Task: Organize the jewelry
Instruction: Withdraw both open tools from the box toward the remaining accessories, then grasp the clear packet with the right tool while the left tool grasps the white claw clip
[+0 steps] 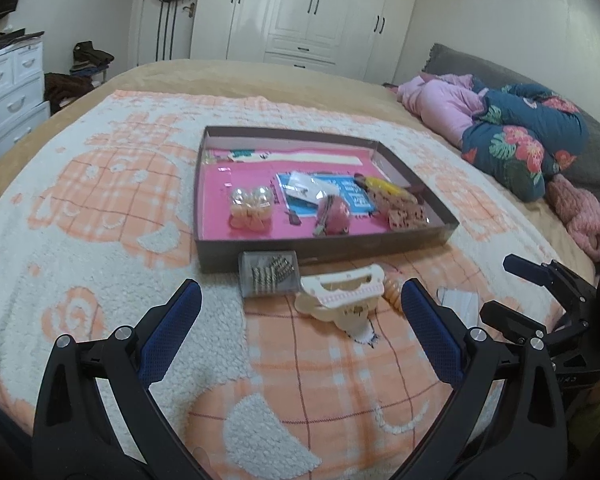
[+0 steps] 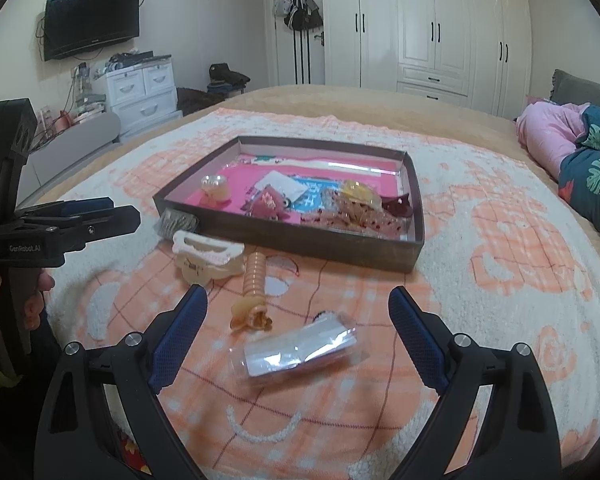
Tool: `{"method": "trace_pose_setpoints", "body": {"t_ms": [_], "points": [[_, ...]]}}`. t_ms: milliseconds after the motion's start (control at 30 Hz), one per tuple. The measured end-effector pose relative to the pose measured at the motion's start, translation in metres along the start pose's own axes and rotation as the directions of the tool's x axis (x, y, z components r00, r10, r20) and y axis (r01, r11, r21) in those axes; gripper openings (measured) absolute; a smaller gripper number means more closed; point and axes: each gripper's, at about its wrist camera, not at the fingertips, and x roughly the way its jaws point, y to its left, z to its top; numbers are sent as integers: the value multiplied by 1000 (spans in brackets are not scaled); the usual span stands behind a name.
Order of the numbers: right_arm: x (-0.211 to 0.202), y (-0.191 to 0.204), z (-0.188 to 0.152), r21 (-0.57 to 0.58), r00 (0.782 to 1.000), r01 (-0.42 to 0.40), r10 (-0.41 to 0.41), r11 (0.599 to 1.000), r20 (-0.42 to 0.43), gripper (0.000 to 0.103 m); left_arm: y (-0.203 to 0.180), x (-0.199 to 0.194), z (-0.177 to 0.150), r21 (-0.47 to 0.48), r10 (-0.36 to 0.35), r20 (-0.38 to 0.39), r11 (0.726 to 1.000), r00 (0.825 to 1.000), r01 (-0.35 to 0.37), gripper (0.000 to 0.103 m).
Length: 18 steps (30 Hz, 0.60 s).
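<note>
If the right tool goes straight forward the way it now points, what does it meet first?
Probably the clear plastic packet lying on the blanket between the open right tool fingers; the orange ribbed hair clip lies just beyond, slightly left. Depth is uncertain.

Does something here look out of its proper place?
Yes. Four items lie on the blanket outside the tray: a cream hair claw, an orange spiral clip, a clear packet and a small grey box.
</note>
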Motion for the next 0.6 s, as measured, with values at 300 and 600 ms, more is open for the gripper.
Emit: {"method": "trace_pose_setpoints", "body": {"t_ms": [300,600], "points": [[11,5,-12,-31,998,12,-14,999,-60,94,-3,18,-10,14,-12,-53,1000,999,13,91],[28,3,-21,-46,993,25,-30,999,-117,94,-9,32,-15,45,-35,-84,998,996,39,92]]}}
